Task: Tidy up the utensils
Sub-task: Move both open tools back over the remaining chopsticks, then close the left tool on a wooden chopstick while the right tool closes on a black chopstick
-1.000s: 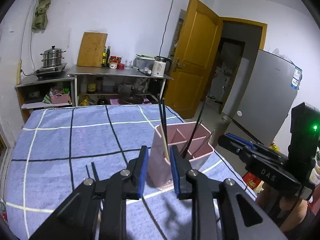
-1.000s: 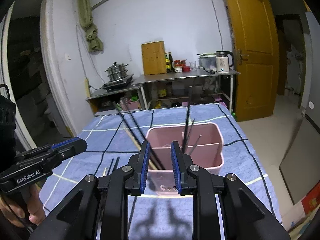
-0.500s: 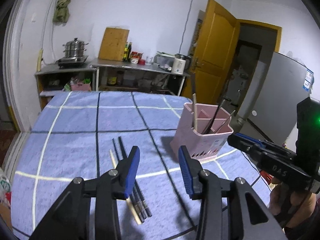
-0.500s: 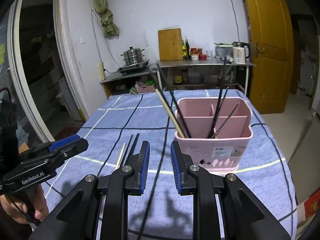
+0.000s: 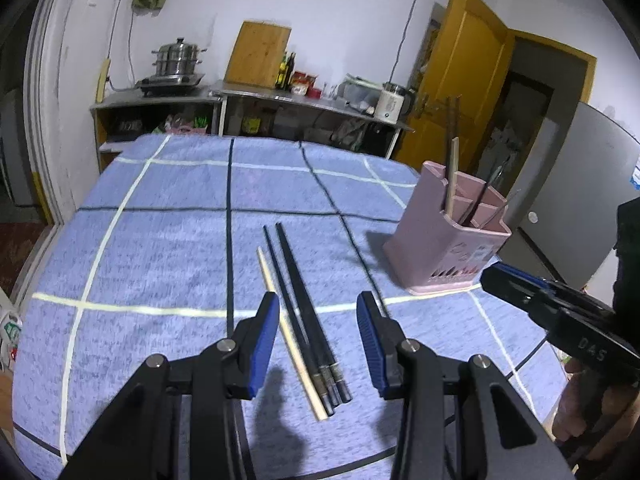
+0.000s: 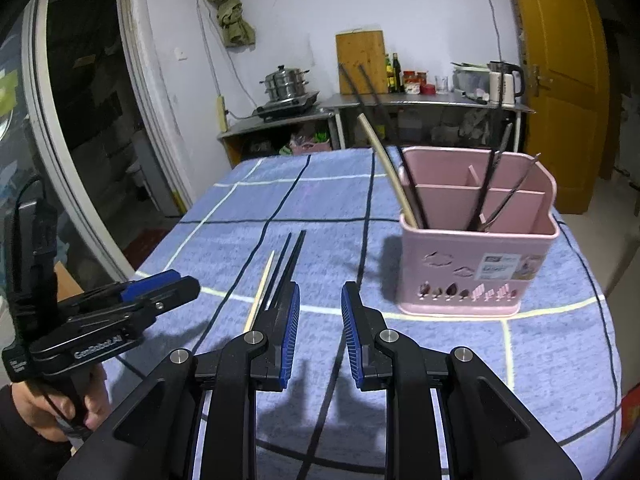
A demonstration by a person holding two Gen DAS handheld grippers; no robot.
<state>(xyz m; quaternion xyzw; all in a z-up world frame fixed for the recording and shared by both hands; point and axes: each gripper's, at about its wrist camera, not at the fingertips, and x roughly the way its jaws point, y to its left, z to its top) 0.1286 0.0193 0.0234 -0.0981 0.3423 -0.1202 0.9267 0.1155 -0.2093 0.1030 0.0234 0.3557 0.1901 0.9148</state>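
Observation:
Black chopsticks (image 5: 298,300) and one pale wooden chopstick (image 5: 280,312) lie side by side on the blue checked cloth. My left gripper (image 5: 318,308) hovers just above their near half, open, with its blue pads on either side and touching nothing. A pink divided holder (image 5: 444,256) stands to the right with several chopsticks and thin utensils upright in it. In the right wrist view my right gripper (image 6: 320,296) is open by a narrow gap, empty, between the loose black chopsticks (image 6: 288,260) and the holder (image 6: 476,264).
The blue cloth (image 5: 160,248) covers the whole table, and its edges drop off at left and right. Metal counters (image 5: 296,98) with a steamer pot, cutting board and kettle stand behind. A yellow door (image 5: 460,80) and a grey fridge are at the right.
Both grippers have dropped and drawn back from the pink holder towards the loose chopsticks. The left jaws have widened, and the chopsticks now lie between its fingers in view.

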